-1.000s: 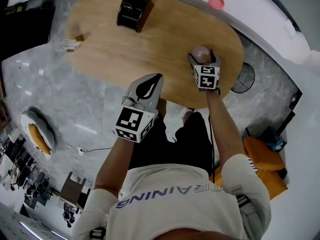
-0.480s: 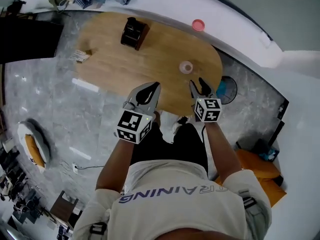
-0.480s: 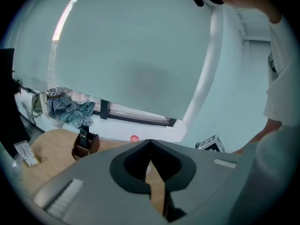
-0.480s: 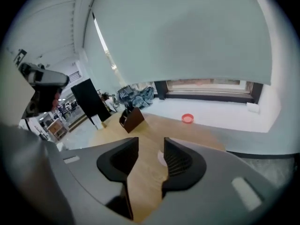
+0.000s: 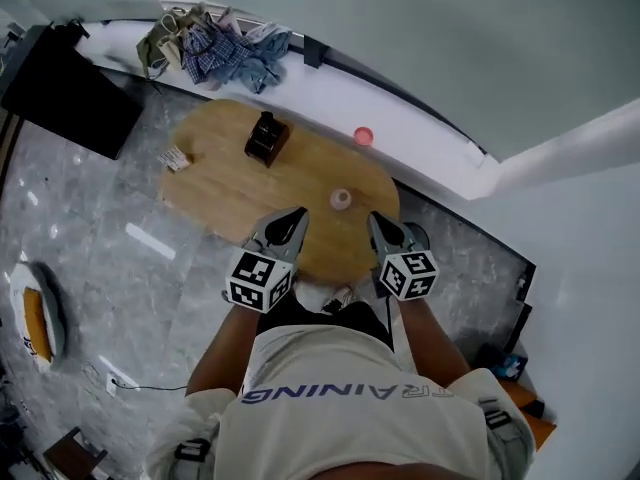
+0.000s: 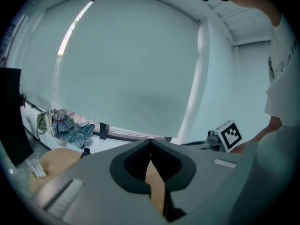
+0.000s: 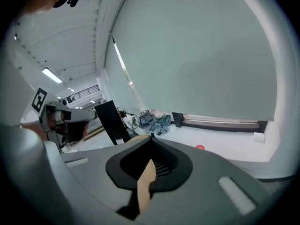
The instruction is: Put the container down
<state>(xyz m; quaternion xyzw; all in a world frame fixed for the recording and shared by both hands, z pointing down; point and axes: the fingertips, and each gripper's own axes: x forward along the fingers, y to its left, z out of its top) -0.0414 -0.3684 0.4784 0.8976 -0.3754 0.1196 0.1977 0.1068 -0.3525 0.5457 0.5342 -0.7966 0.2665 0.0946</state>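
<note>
The container (image 5: 341,199), a small pinkish cup, stands upright and alone on the oval wooden table (image 5: 225,193), far below both grippers. My right gripper (image 5: 375,220) is held high on the near side of the cup and apart from it. Its jaws have just been closing and now meet with nothing between them, as the right gripper view confirms (image 7: 151,138). My left gripper (image 5: 297,214) hangs beside it to the left, also shut and empty, its tips touching in the left gripper view (image 6: 150,143).
A black box (image 5: 265,136) and a small paper card (image 5: 176,157) lie on the table's far half. A pink lid (image 5: 363,135) and a heap of clothes (image 5: 215,40) rest on the white ledge behind. A black panel (image 5: 70,93) stands at far left.
The right gripper let go of the container, drew back and closed its jaws. Both grippers have risen well away from the table, which now looks smaller and farther off.
</note>
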